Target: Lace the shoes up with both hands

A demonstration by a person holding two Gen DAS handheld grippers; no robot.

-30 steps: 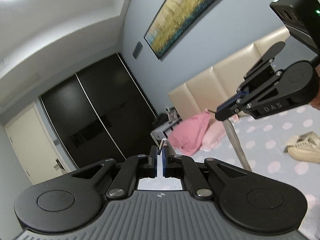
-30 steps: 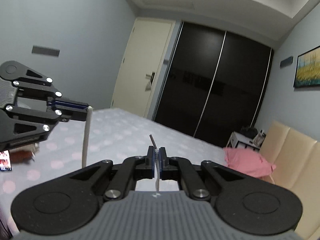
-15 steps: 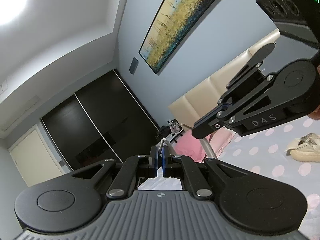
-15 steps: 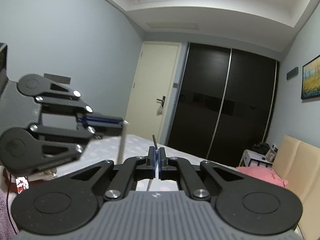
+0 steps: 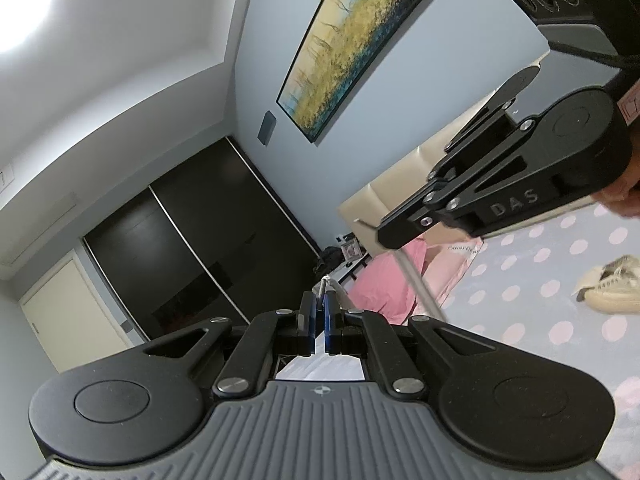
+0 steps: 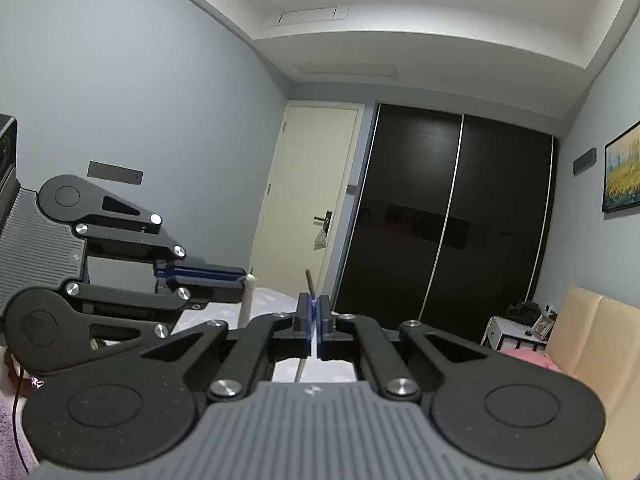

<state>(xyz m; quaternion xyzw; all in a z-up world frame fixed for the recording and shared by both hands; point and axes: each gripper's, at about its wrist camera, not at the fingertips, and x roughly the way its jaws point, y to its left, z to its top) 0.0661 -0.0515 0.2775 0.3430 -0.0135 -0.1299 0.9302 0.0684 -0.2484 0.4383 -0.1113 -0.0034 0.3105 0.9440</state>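
In the left wrist view my left gripper [image 5: 319, 305] is shut on one end of a pale shoelace [image 5: 322, 285], whose tip pokes out past the pads. My right gripper [image 5: 385, 236] reaches in from the upper right, held by a hand, with the other lace strand [image 5: 416, 285] hanging down from it. In the right wrist view my right gripper [image 6: 313, 305] is shut on that lace end [image 6: 308, 280], and my left gripper [image 6: 241, 277] at the left has its strand [image 6: 246, 301] hanging below. Both grippers are held high and level. A cream sneaker [image 5: 610, 289] lies on the bed; the strands' lower ends are hidden.
The bed [image 5: 532, 280] has a pale dotted cover, pink pillows [image 5: 376, 288] and a beige headboard [image 5: 396, 188]. Beyond stand a dark sliding wardrobe [image 6: 448, 216], a cream door [image 6: 304, 200] and a small white bedside table [image 6: 516, 330].
Both grippers have risen with the lace ends still pinched; the bed has sunk out of the right wrist view. The right gripper looms larger in the left wrist view.
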